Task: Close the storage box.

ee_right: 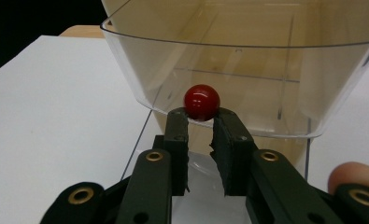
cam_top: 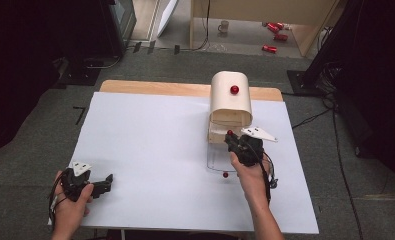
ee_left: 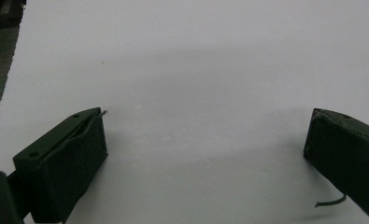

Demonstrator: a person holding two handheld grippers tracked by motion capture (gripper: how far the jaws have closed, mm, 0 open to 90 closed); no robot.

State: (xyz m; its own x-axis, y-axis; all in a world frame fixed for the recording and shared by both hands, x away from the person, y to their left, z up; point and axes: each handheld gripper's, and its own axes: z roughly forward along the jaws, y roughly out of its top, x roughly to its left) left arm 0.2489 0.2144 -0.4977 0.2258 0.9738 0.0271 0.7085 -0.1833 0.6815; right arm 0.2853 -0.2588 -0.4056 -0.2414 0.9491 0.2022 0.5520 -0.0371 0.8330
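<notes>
White-sheeted table (cam_top: 150, 150) on grey carpet, a cream curved-top box with a clear plastic flap (cam_top: 229, 107) at its far edge.

Right gripper (ee_right: 201, 116) pinches the flap's small red knob (ee_right: 201, 101), likely to swing it; left gripper (ee_left: 205, 140) rests idle, jaws wide and empty. I count three red knobs and several red cans (cam_top: 274, 35) beyond.

Glossy red knob (ee_right: 201, 101) pinched in the black right tool (ee_right: 201, 122), set against a clear plastic flap (ee_right: 247, 79) tinted tan by the cream box (cam_top: 229, 97) behind. The surface (cam_top: 150, 150) is plain white with a pale wood edge at the top. At lower left of the high view, the black left tool (cam_top: 107, 180).
</notes>
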